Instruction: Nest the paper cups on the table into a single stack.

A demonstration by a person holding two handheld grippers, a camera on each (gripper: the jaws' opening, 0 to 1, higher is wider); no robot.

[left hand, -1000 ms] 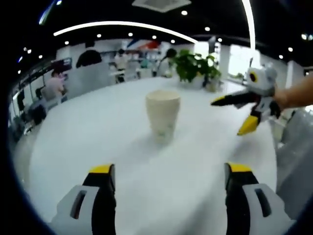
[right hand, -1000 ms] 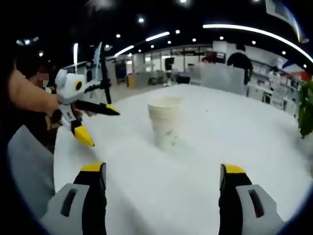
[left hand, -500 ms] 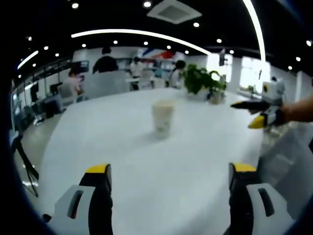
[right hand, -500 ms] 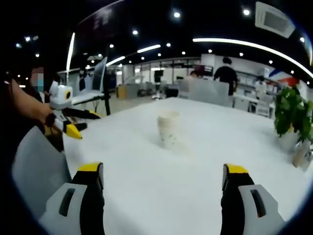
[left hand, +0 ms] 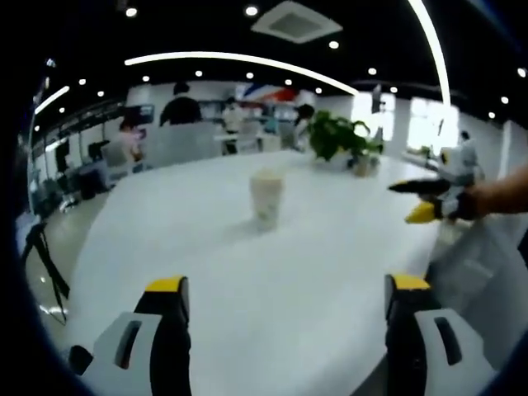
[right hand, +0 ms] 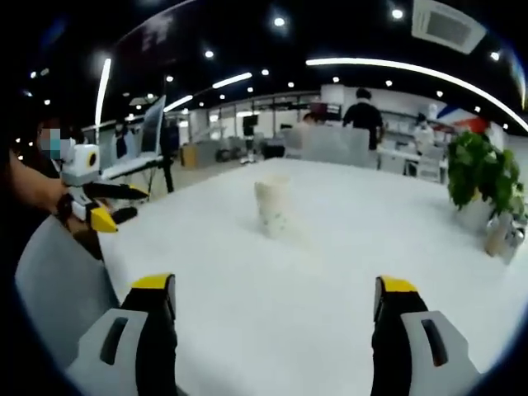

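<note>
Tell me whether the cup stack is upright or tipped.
Upright: the cup stack stands on its base on the white table, rim upward.

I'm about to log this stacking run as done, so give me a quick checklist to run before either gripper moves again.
1. Cups in a single stack: ok. One stack of paper cups stands upright on the white table.
2. Loose cups left on the table: ok, none seen in either view.
3. Left gripper free: ok, jaws open, nothing between them.
4. Right gripper free: ok, jaws open, nothing held.
5. Grippers clear of the stack: ok, both sit well back from it.
6. Number of cups in the stack: cannot tell, too blurred.
</note>
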